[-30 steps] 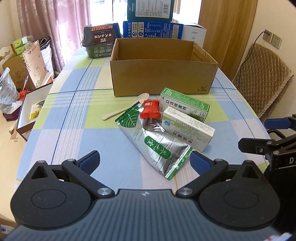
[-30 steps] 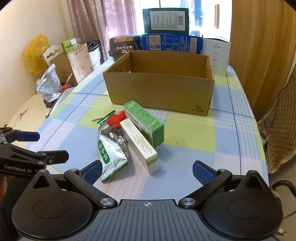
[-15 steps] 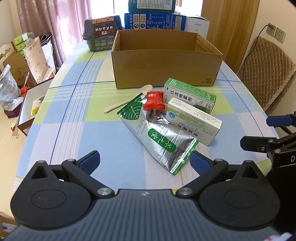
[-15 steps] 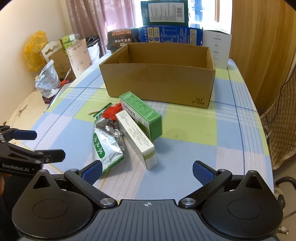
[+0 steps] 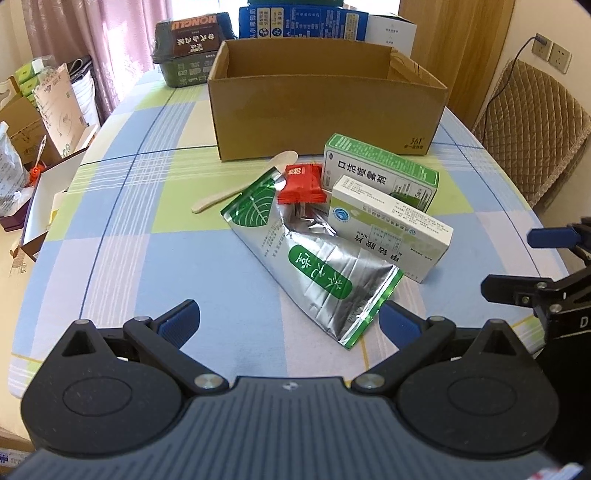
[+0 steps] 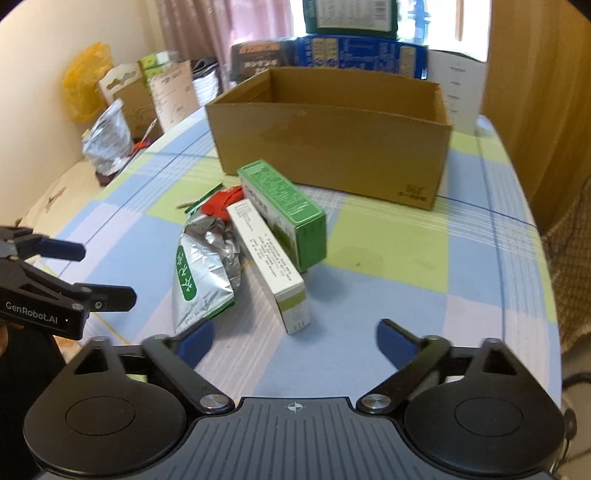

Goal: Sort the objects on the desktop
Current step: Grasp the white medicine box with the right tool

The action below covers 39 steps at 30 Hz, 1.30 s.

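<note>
Surface [image 5: 122,258] carries a checked cloth in blue, green and white. Brown box [image 5: 325,99], open at the top, stands toward the far side; nothing can be seen inside it from either view.

Cluster of items lies in front of the box, near the middle:
- silver pouch [image 5: 314,254] with green label, flat, one corner reaching toward the left gripper
- red packet [image 5: 301,183], resting on the far end of the pouch
- green carton [image 5: 380,171], on its long side, just in front of the box
- white carton [image 5: 391,227], alongside the green carton and touching it, its near end beside the pouch
- wooden spoon [image 5: 240,188], flat, left of the red packet, bowl end toward the box

Left gripper [image 5: 288,321]: released, jaws spread wide, nothing between the blue pads. It hangs above the cloth just short of the pouch; the pouch's near corner lies close to the right-hand pad.

Right gripper [image 6: 293,338]: released, nothing grasped. Its jaws have just been closing somewhat but stand well apart, with only cloth between them. The near end of the white carton lies just beyond the gap; the pouch's near edge lies close to the left-hand pad.

Each gripper shows at the edge of the other's view, side by side and apart.

Right wrist view is slightly blurred.

Behind the box: stacked blue and green packs [image 5: 303,26] and a dark pack [image 5: 192,48]. Quilted chair [image 5: 532,125] stands right of the surface.
</note>
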Motion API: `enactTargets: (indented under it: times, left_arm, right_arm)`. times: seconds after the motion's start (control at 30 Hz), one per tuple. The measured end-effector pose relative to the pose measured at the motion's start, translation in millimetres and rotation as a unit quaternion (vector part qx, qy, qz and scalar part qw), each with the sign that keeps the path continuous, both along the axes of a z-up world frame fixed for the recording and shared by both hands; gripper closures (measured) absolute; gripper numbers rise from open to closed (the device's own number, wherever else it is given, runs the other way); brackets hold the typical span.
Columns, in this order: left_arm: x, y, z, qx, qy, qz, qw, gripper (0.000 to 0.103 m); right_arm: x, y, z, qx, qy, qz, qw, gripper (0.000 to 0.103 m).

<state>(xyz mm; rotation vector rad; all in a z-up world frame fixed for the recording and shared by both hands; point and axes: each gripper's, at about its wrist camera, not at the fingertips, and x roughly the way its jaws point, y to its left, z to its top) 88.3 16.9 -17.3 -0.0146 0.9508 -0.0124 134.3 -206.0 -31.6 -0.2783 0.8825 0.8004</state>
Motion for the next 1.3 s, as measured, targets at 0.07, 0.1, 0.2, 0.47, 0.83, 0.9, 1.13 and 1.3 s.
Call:
enactTargets:
  times: [0.07, 0.1, 0.2, 0.47, 0.83, 0.9, 1.13, 1.3]
  left_arm:
    - [4, 0, -4, 0.000, 0.004, -0.004, 1.0000, 0.002]
    - [6, 0, -7, 0.000, 0.006, -0.007, 1.0000, 0.002]
    - [13, 1, -13, -0.001, 0.012, -0.012, 0.9999, 0.003]
    - [31, 9, -24, -0.013, 0.016, -0.010, 0.9997, 0.003]
    - [51, 11, -35, -0.035, 0.022, -0.006, 0.9991, 0.003]
    - [55, 10, -38, -0.047, 0.023, -0.001, 0.9986, 0.003]
    - [76, 7, -51, -0.095, 0.032, 0.020, 0.9948, 0.003]
    - [91, 3, -61, -0.109, 0.045, 0.026, 0.9927, 0.003]
  right_arm:
    - [4, 5, -5, -0.003, 0.003, 0.014, 1.000, 0.023]
    - [7, 8, -8, -0.007, 0.003, 0.022, 1.000, 0.026]
    - [15, 17, -15, -0.015, 0.004, 0.037, 0.999, 0.033]
    - [31, 43, -33, -0.036, -0.002, 0.078, 0.996, 0.048]
    - [44, 58, -46, -0.037, -0.001, 0.086, 0.996, 0.076]
    - [44, 57, -45, -0.038, -0.003, 0.091, 0.995, 0.077]
    - [48, 46, -45, -0.031, 0.011, 0.091, 0.995, 0.078]
    - [48, 39, -43, -0.031, 0.013, 0.089, 0.995, 0.078]
